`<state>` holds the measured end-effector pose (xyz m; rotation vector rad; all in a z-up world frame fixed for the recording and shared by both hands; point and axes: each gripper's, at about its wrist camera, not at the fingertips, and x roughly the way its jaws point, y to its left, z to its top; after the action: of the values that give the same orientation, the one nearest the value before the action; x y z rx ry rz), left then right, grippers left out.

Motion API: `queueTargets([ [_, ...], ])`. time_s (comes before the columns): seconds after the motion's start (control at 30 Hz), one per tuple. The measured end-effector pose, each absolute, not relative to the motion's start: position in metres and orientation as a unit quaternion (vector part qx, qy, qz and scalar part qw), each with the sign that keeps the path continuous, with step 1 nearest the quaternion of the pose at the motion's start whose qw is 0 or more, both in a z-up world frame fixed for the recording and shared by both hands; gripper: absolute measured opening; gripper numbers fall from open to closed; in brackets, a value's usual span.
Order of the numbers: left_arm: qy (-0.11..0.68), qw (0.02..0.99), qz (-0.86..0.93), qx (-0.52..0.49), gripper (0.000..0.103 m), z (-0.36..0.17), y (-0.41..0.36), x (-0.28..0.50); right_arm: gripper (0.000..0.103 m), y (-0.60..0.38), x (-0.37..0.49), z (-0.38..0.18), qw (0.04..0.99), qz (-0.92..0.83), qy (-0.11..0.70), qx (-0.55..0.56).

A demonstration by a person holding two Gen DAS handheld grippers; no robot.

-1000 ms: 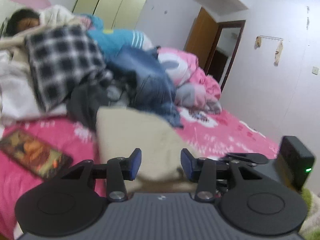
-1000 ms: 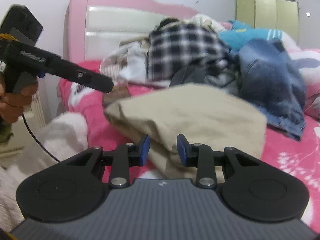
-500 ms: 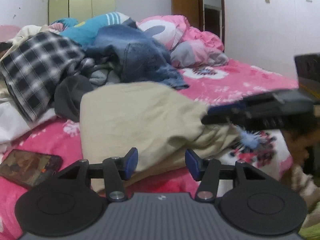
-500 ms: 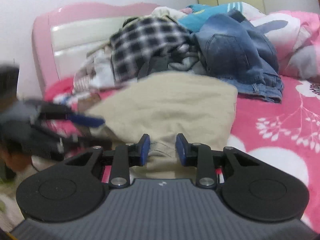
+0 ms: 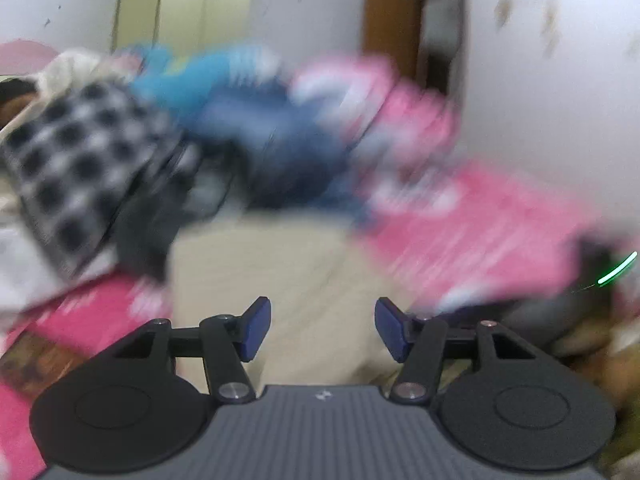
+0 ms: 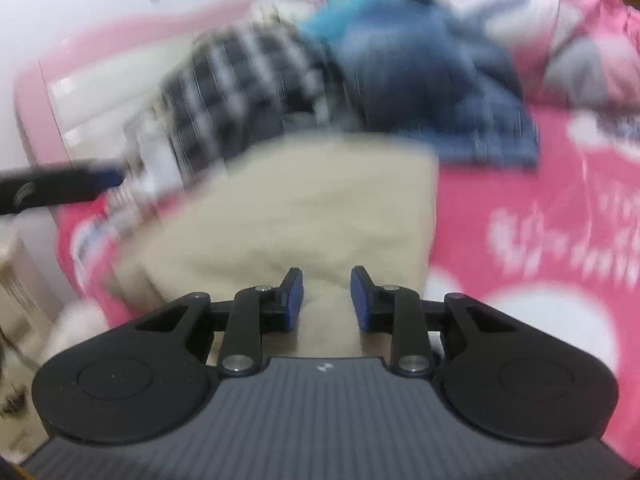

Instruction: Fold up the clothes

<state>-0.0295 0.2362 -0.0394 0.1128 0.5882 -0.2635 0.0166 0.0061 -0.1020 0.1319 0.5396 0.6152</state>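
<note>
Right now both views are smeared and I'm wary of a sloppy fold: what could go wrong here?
The left gripper and right gripper are both open over the beige garment, so a hurried grab may pinch several layers. The unfolded pile sits right behind it and could snag.

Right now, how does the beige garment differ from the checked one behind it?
The beige garment is plain and lies fairly flat at the front of the pink bed; the checked garment is black-and-white patterned and heaped on the clothes pile behind. The right tool points at the beige one, not the checked one. Both are blurred.
</note>
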Motion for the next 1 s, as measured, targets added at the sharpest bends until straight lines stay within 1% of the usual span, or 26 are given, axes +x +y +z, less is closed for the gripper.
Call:
queueTargets([
  [0.03,0.309,0.942,-0.112,0.071,0.059,-0.051,0.233,-0.026,0.025,0.005,0.020,-0.097,0.913,0.299,0.269,0.071],
  [0.07,0.320,0.939,-0.099,0.083,0.059,-0.061,0.230,-0.024,0.021,0.003,0.023,-0.091,0.910,0.300,0.277,0.078],
  [0.1,0.306,0.944,-0.098,0.080,0.060,-0.060,0.229,-0.029,0.020,0.001,0.027,-0.080,0.913,0.298,0.268,0.080],
  [0.23,0.300,0.948,-0.092,0.058,0.061,-0.060,0.230,-0.035,0.020,-0.002,0.040,-0.047,0.931,0.286,0.216,0.072],
  [0.27,0.296,0.949,-0.091,0.059,0.061,-0.061,0.230,-0.036,0.020,-0.001,0.045,-0.048,0.932,0.281,0.215,0.072],
  [0.33,0.291,0.951,-0.086,0.061,0.061,-0.059,0.229,-0.039,0.020,0.005,0.054,-0.068,0.927,0.278,0.246,0.063],
  [0.4,0.283,0.953,-0.092,0.062,0.061,-0.051,0.231,-0.041,0.020,0.015,0.060,-0.102,0.914,0.279,0.292,0.040],
  [0.43,0.274,0.955,-0.095,0.059,0.061,-0.043,0.233,-0.043,0.020,0.014,0.053,-0.108,0.919,0.281,0.275,0.035],
  [0.5,0.251,0.962,-0.100,0.045,0.061,-0.026,0.239,-0.044,0.020,0.013,0.058,-0.097,0.914,0.278,0.293,0.039],
  [0.57,0.238,0.966,-0.098,0.031,0.062,-0.016,0.244,-0.040,0.021,0.011,0.068,-0.079,0.917,0.278,0.281,0.051],
  [0.7,0.283,0.956,-0.069,0.023,0.063,-0.043,0.250,-0.028,0.021,0.011,0.089,-0.053,0.931,0.265,0.246,0.058],
  [0.73,0.295,0.953,-0.062,0.021,0.063,-0.050,0.252,-0.025,0.021,0.011,0.094,-0.055,0.931,0.266,0.243,0.063],
  [0.8,0.311,0.949,-0.050,0.015,0.064,-0.063,0.255,-0.021,0.021,0.018,0.103,-0.075,0.928,0.259,0.262,0.052],
  [0.87,0.298,0.953,-0.051,-0.001,0.064,-0.066,0.259,-0.027,0.020,0.026,0.112,-0.109,0.918,0.262,0.295,0.034],
  [0.9,0.300,0.952,-0.051,-0.007,0.065,-0.065,0.261,-0.027,0.020,0.025,0.111,-0.111,0.918,0.265,0.292,0.032],
  [0.97,0.302,0.952,-0.050,-0.014,0.065,-0.064,0.263,-0.027,0.021,0.027,0.118,-0.093,0.912,0.261,0.314,0.030],
  [1.0,0.302,0.952,-0.050,-0.015,0.066,-0.065,0.264,-0.027,0.021,0.028,0.122,-0.083,0.913,0.262,0.311,0.034],
])
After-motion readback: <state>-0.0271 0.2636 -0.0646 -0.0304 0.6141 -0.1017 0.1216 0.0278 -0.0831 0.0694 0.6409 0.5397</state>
